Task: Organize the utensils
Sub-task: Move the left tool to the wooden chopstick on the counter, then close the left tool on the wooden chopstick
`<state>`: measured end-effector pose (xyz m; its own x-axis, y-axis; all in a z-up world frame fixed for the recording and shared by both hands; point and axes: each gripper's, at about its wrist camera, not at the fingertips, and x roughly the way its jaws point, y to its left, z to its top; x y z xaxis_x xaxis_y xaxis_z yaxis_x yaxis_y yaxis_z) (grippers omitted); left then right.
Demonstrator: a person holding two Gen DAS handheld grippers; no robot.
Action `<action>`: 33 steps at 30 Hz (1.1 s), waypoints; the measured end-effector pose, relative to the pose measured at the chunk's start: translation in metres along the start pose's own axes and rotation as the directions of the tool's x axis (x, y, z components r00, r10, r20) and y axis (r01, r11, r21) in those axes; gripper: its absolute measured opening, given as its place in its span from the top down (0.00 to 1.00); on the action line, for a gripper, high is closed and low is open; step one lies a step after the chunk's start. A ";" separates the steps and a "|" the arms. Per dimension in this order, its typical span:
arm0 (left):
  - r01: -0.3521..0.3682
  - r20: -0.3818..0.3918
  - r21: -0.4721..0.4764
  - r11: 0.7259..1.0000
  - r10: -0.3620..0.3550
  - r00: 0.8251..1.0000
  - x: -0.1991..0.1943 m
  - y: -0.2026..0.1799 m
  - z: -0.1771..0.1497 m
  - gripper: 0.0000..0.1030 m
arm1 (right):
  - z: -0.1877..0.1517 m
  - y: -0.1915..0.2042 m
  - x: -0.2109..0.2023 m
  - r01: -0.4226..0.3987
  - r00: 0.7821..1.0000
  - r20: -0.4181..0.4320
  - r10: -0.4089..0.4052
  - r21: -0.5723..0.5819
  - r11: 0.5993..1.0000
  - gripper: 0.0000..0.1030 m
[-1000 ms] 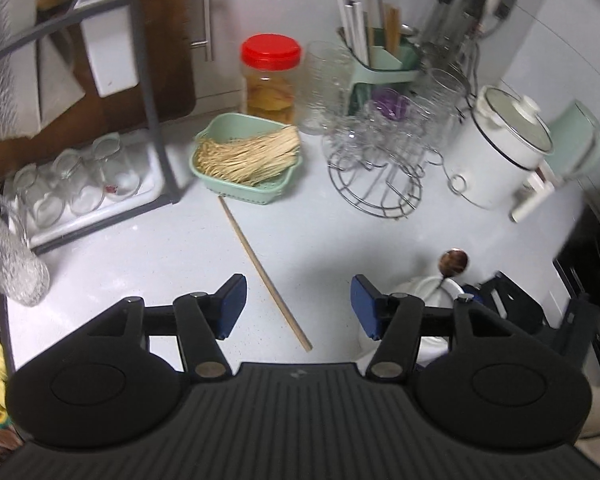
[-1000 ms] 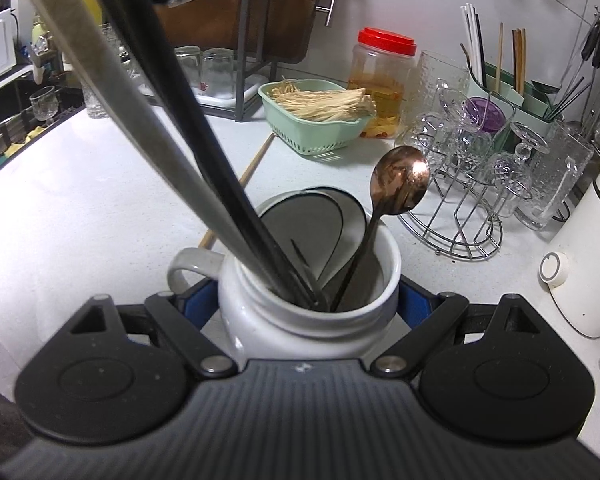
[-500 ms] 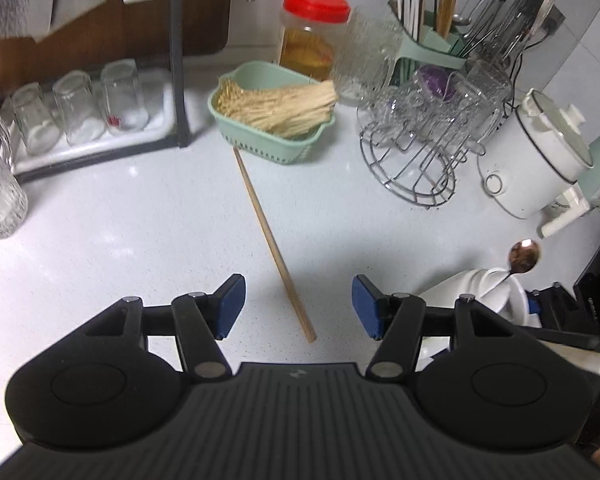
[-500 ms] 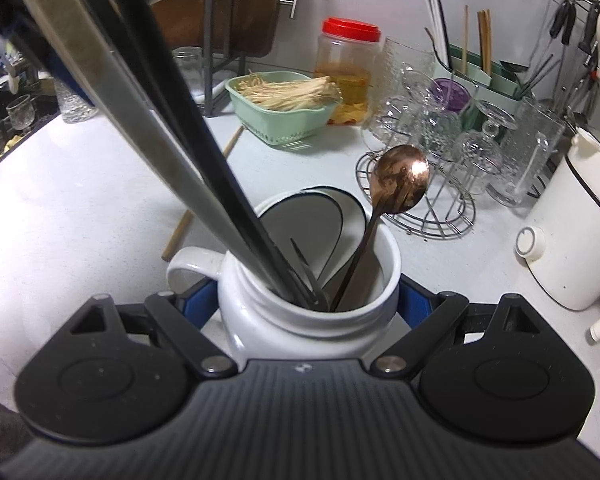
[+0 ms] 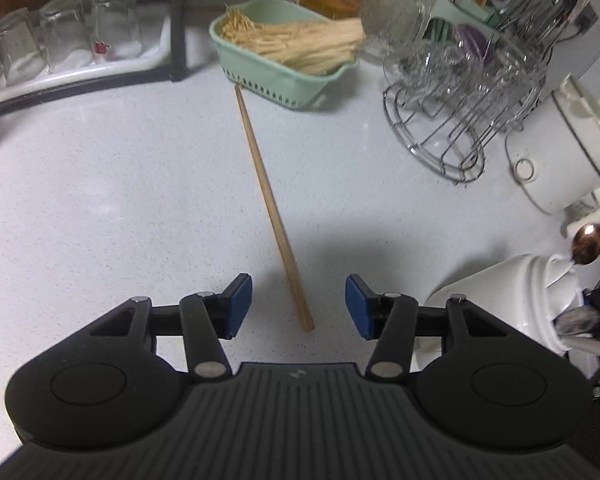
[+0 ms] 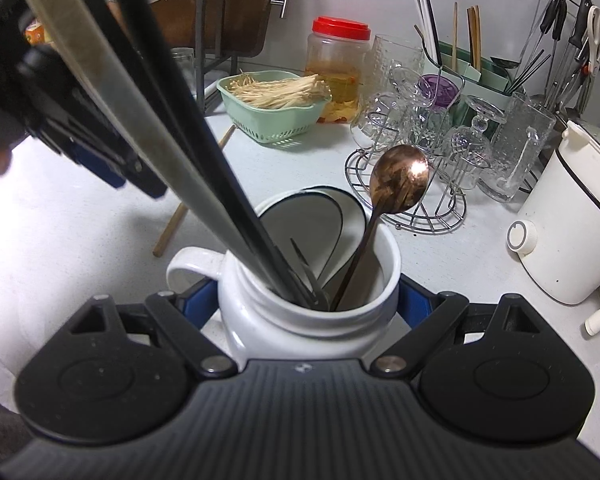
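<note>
A long wooden chopstick point(image 5: 274, 216) lies on the pale counter, and its near end sits between the jaws of my left gripper point(image 5: 299, 306). Those jaws are closing, but the blue pads point(image 5: 240, 304) stand clear of the stick. My right gripper point(image 6: 305, 300) is shut on a white handled mug point(image 6: 300, 320), seen at the right edge in the left wrist view point(image 5: 500, 288). In the mug stand a copper spoon point(image 6: 400, 180), black chopsticks point(image 6: 172, 112), a grey flat handle point(image 6: 112, 92) and a white scoop.
Behind the chopstick is a green basket point(image 5: 284, 80) of pale strands. A wire rack of glasses point(image 5: 460, 128) and a white electric pot point(image 5: 560, 152) stand to the right. A tray of upturned glasses point(image 5: 60, 44) is at the back left. A red-lidded jar point(image 6: 340, 68) stands by the wall.
My left gripper has come down toward the counter, so the chopstick's near end now lies between its jaws, which have narrowed a little. The right gripper still holds the mug in place.
</note>
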<state>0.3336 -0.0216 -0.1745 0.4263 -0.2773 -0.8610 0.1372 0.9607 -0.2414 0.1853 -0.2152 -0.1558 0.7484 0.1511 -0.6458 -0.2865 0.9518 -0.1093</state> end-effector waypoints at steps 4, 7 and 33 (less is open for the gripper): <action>-0.029 -0.015 0.008 1.000 0.029 0.999 0.012 -0.002 -0.001 0.44 | 0.001 0.000 0.001 0.002 1.000 -0.001 -0.002 0.000 1.000 0.10; -0.051 -0.020 0.020 0.998 0.052 0.998 0.019 -0.005 0.000 0.46 | 0.001 0.001 0.001 0.001 1.000 0.001 -0.001 -0.003 1.000 0.10; -0.269 -0.010 0.103 0.958 0.272 0.962 0.043 -0.017 0.007 0.91 | -0.005 -0.003 0.001 -0.034 0.998 0.049 0.036 -0.045 0.998 0.10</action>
<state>0.3557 -0.0503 -0.2042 0.4389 -0.0058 -0.8985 0.1087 0.9930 0.0467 0.1838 -0.2191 -0.1602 0.7661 0.1987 -0.6112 -0.3388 0.9330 -0.1214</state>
